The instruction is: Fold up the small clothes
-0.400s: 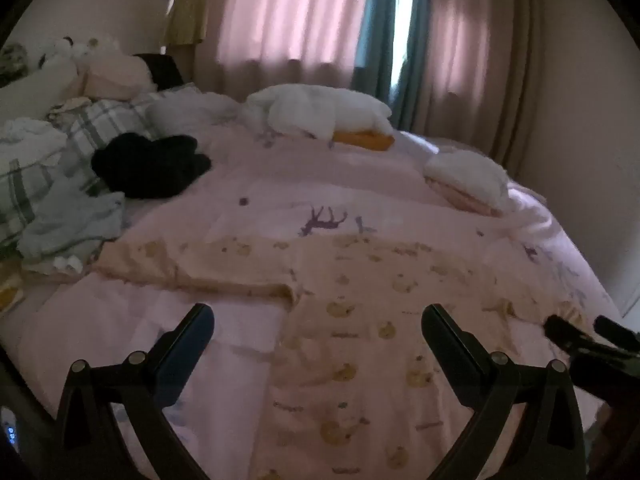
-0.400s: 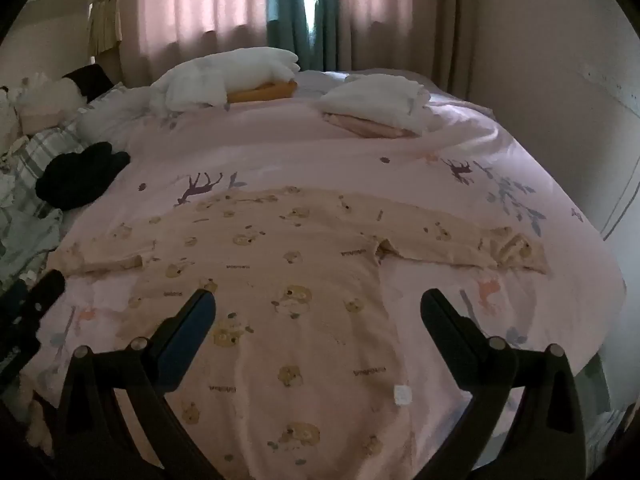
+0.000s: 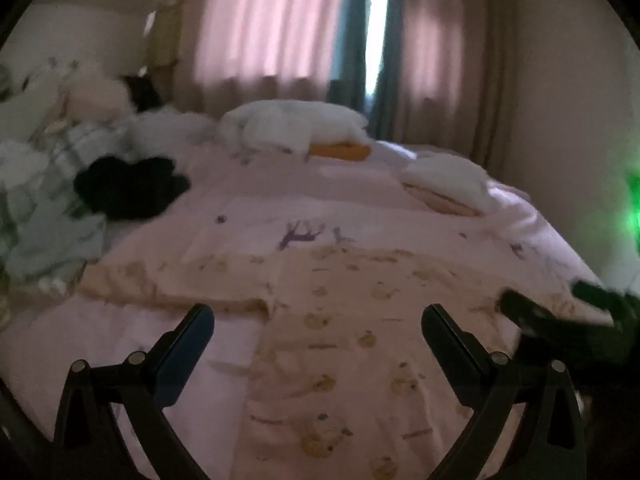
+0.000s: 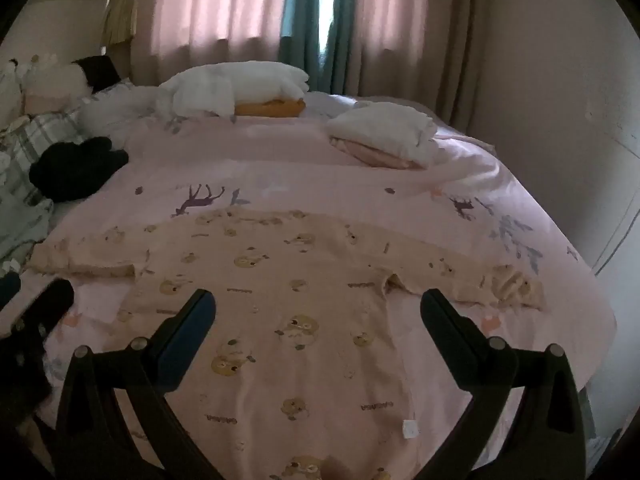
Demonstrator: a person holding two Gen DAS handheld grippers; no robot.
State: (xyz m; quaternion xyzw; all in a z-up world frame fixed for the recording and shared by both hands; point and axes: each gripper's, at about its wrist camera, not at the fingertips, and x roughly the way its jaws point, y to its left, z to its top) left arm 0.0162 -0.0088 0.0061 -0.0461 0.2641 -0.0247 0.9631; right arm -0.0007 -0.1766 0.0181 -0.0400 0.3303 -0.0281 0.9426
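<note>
Left gripper (image 3: 318, 336) jaws spread wide, nothing between them, hovering over the lower body of the garment (image 3: 344, 344). Right gripper (image 4: 318, 320) same: fully spread, empty, above the garment's torso; it also shows at 3 o'clock in the left wrist view. The garment is a beige bear-print baby one-piece laid flat on the bed (image 4: 460, 184), pink cover, neckline toward 12 o'clock, one sleeve (image 4: 84, 260) out to 9 o'clock, other sleeve (image 4: 488, 276) out to 3 o'clock with its cuff bunched. Further out: black garment (image 4: 72, 168) at 10 o'clock, white pile over an orange item (image 4: 236, 88) at 12, folded white-and-pink stack (image 4: 384, 132) at 1 o'clock, curtains behind. Judgement: no fold started yet, first grasp pending. Risks: fabric is thin and lies tight on the cover, so a pinch could grab the duvet cover along with it; the bunched 3 o'clock cuff could fold in crooked if not flattened; the two grippers sit close, so a crossing sleeve fold could make them collide; left view is blurred, so aim there is uncertain.
</note>
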